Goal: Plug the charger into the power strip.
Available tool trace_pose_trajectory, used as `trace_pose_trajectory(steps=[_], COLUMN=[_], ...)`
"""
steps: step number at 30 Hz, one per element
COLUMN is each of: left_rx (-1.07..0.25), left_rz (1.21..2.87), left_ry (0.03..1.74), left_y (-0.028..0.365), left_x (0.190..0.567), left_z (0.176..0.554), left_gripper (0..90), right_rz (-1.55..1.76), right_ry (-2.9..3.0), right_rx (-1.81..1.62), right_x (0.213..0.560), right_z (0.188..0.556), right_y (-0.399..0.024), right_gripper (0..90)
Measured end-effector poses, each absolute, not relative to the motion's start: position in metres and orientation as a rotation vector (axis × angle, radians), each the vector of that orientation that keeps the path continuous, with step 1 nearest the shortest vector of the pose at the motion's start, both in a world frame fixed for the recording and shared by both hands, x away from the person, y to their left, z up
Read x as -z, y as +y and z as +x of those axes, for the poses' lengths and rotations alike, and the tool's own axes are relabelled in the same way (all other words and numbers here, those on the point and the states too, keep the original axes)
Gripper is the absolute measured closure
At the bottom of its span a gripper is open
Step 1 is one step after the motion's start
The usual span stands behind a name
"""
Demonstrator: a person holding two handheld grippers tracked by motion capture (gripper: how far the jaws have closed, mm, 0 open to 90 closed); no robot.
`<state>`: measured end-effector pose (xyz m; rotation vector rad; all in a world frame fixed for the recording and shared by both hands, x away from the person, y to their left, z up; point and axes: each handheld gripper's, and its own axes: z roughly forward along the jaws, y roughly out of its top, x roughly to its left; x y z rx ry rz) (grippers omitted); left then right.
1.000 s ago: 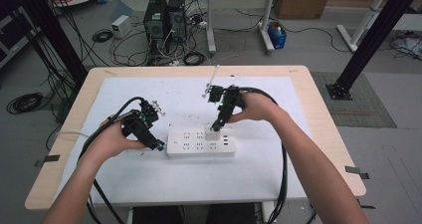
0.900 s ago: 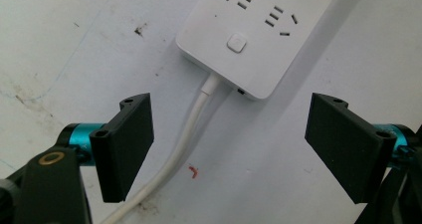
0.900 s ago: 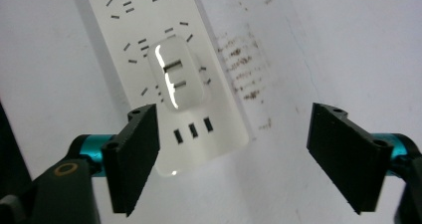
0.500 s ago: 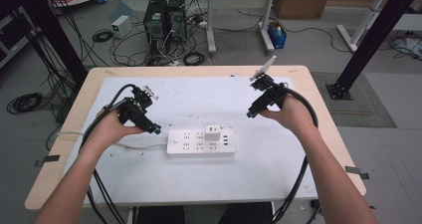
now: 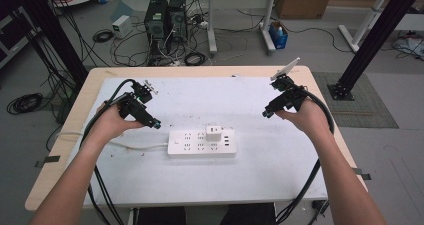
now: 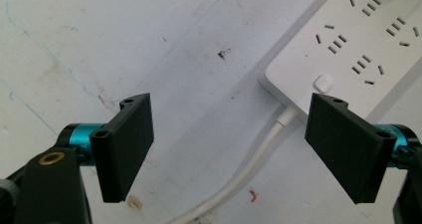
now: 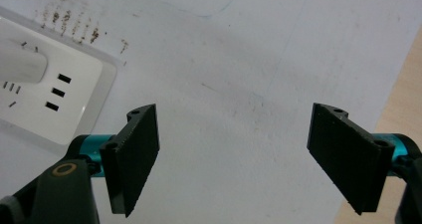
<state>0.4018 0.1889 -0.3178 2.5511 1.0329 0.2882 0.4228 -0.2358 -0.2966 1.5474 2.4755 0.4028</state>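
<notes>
Since a second ago both tools have left the strip: the right one, then over the plugged adapter, has swung out to the right of the frame, and the left one has eased back to the left.

Left tool (image 5: 156, 124): centre-left of the high view, jaws apart and empty, hovering just beside the left end of the white rectangular plastic power strip (image 5: 201, 142). Its own view shows the strip's switch end (image 6: 348, 50) at upper right and the white power cord (image 6: 249, 169) running down between the jaws.

Strip: middle of the white-covered bench (image 5: 210, 190), lying flat, long side across the frame. Small white cube-shaped plug adapter (image 5: 214, 133) seated upright in an upper-row socket, right of centre.

Right tool (image 5: 266, 114): centre-right of the high view, jaws apart, nothing held, well apart from the strip. Its own view catches the strip's USB end (image 7: 54, 92) at far left.

Judgement: adapter appears fully inserted and released, so the plugging-in looks done. Nothing further seems pending.
</notes>
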Motion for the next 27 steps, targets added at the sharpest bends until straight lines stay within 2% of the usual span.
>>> trace_pose_trajectory(steps=[27], left_rx=[-0.284], left_rz=[2.565], left_ry=[1.022], left_y=[0.1875], left_x=[0.3199], left_z=[0.3999], left_gripper=[19.4], right_rz=[1.500], right_ry=[2.503], right_rx=[-0.409], right_x=[0.3018], right_z=[0.4183], right_y=[-0.2376], right_gripper=[20.2])
